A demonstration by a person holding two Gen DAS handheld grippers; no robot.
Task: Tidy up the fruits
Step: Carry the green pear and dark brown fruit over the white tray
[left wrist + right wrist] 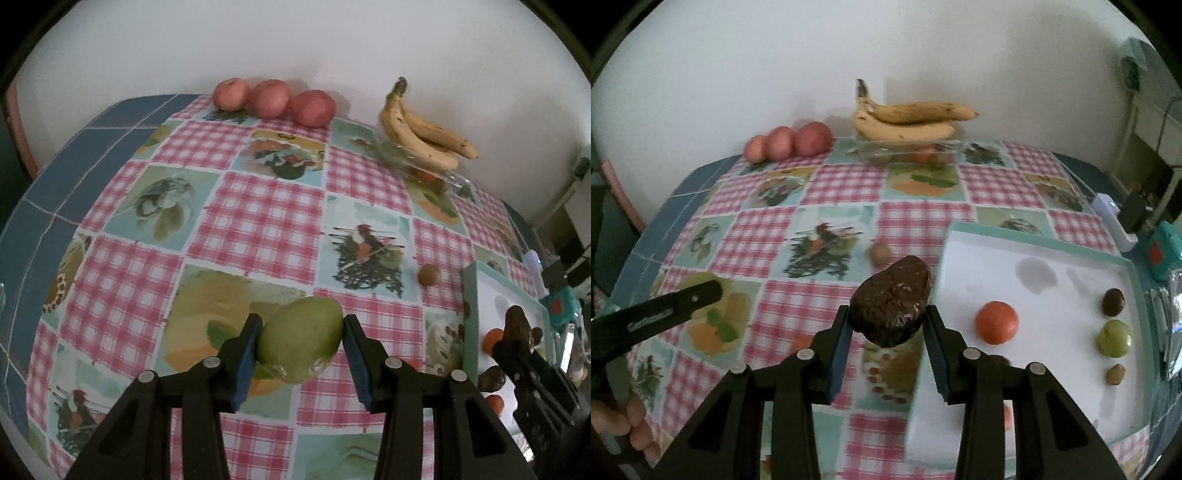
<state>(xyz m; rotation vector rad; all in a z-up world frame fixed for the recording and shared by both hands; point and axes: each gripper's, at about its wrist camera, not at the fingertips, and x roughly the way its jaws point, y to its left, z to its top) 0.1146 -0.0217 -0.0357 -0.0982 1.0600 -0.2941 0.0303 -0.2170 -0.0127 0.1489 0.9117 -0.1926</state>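
Note:
My left gripper (303, 332) is shut on a green mango (301, 338), held above the checked tablecloth (266, 218). My right gripper (888, 325) is shut on a dark brown avocado (892, 304), just left of the white tray (1052, 258). In the left wrist view the right gripper (517, 334) with the avocado (516, 325) shows at the right over the tray (469, 295). On the tray lie an orange (996, 322), a dark round fruit (1113, 301), a green fruit (1113, 338) and a small brown fruit (1115, 374).
Three red apples (271, 98) line the far edge by the wall. Bananas (424, 133) rest on a clear dish (424, 166) holding more fruit. A small brown kiwi (428, 274) lies on the cloth near the tray. A hand (624, 421) shows at lower left.

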